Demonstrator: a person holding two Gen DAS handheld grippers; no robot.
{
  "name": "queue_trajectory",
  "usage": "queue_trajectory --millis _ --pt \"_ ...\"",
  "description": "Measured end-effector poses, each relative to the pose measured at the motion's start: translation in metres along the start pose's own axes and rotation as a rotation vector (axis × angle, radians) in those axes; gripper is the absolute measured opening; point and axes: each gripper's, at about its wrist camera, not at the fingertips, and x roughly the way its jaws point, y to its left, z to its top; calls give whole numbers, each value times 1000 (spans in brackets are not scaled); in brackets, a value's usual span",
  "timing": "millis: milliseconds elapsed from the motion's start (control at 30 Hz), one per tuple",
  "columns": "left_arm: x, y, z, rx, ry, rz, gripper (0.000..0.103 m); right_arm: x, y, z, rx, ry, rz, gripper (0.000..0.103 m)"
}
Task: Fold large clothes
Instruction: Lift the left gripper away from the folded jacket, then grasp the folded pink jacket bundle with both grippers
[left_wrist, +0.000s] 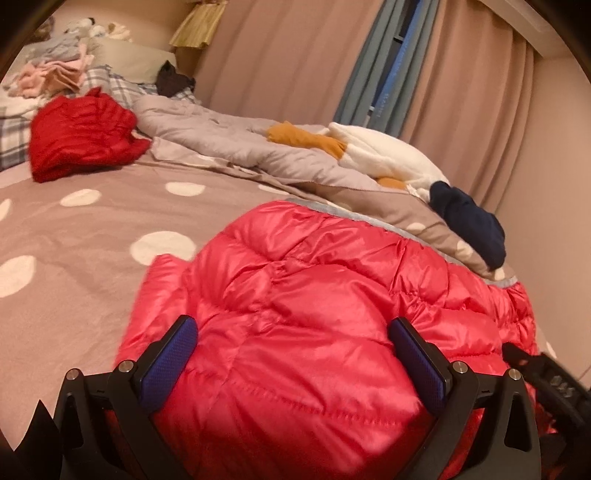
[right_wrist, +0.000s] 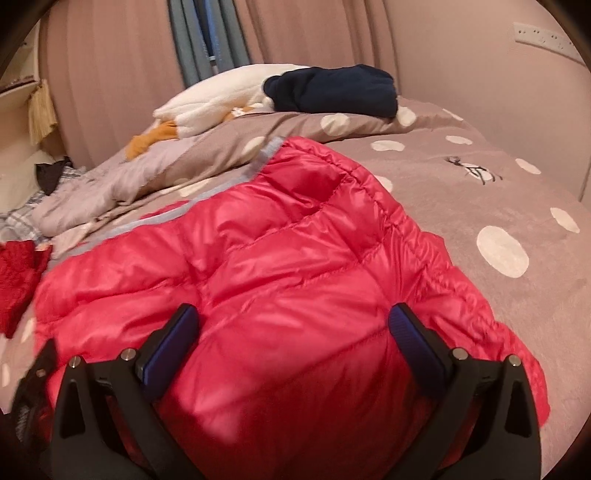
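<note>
A shiny pink-red puffer jacket (left_wrist: 314, 295) lies folded on the taupe polka-dot bedspread (left_wrist: 92, 229); it also fills the right wrist view (right_wrist: 258, 266). My left gripper (left_wrist: 291, 328) is open, its blue pads wide apart over the jacket's near left part. My right gripper (right_wrist: 291, 317) is open too, hovering over the jacket's near right part. The right gripper's black body shows at the left view's right edge (left_wrist: 546, 373). Neither gripper holds fabric.
A darker red folded puffer garment (left_wrist: 81, 136) lies far left. A crumpled grey quilt (left_wrist: 229, 140), white and mustard clothes (left_wrist: 380, 151) and a navy garment (right_wrist: 332, 90) lie along the curtained wall. Pillows and piled clothes (left_wrist: 55, 70) sit at the bed's head.
</note>
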Motion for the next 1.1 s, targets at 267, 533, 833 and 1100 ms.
queue_trajectory --millis 267,533,833,1100 --pt "-54 24 1 -92 -80 11 102 -49 16 1 -21 -42 119 103" --pt "-68 84 2 -275 -93 230 94 -68 16 -6 -54 -28 140 103" --pt "-50 88 -13 -189 -16 319 82 -72 -3 -1 -17 -67 90 103" --pt "-41 110 -18 -338 100 227 84 -61 3 -5 -47 -21 71 103"
